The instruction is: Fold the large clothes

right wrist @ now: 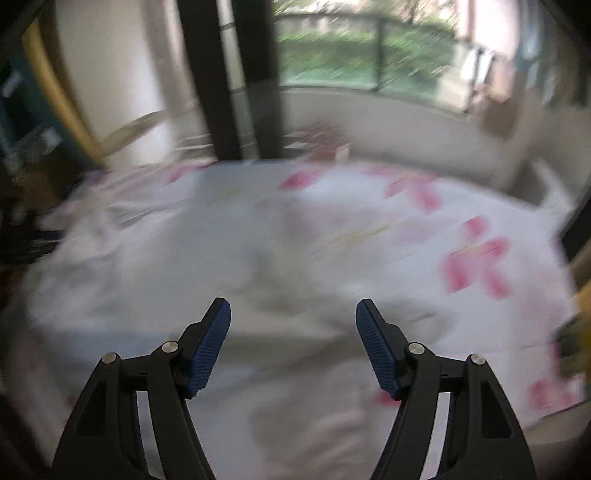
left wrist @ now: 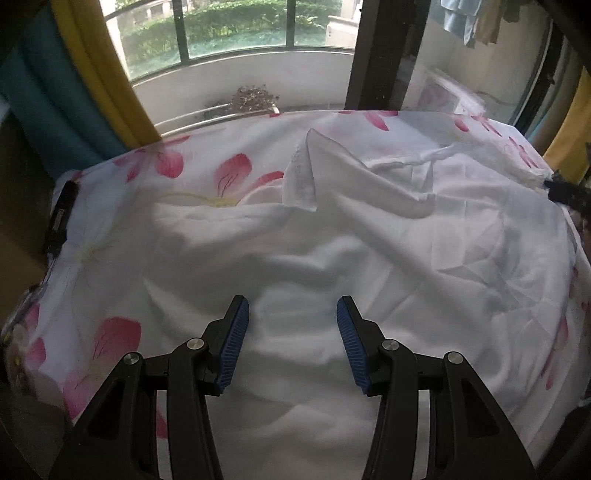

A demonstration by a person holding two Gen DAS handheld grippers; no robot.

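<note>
Left gripper (left wrist: pixel 292 314): jaws apart, nothing between the blue pads (left wrist: pixel 233 349); it hovers above the near, rumpled part of a white garment (left wrist: pixel 332 236), not touching it as far as the view shows. Right gripper (right wrist: pixel 293 317): jaws likewise apart and empty; its view is smeared by motion blur, so contact with the cloth cannot be judged. The garment lies crumpled across a bed covered by a floral sheet (left wrist: pixel 166 166), white with pink petals; one flap (left wrist: pixel 301 177) stands up near the middle of the left view, and a creased band, perhaps a sleeve or hem, runs toward the far right; a dark object (left wrist: pixel 61 214) rests at the left edge of the bed. Beyond the bed stand a yellow curtain (left wrist: pixel 107 74) and a window (left wrist: pixel 229 29) onto greenery.

Judged stage: early; the garment is not yet spread flat, and no edge is held. Risks from here: white garment against a mostly white sheet offers poor contrast, so a pinch could take sheet and garment together and drag the bedding; closing on a mid-panel wrinkle rather than a hem or corner would lift a bunch and deepen the creases; a fast-moving right gripper could miss its edge; pulling toward the left could sweep the dark object off the bed.
</note>
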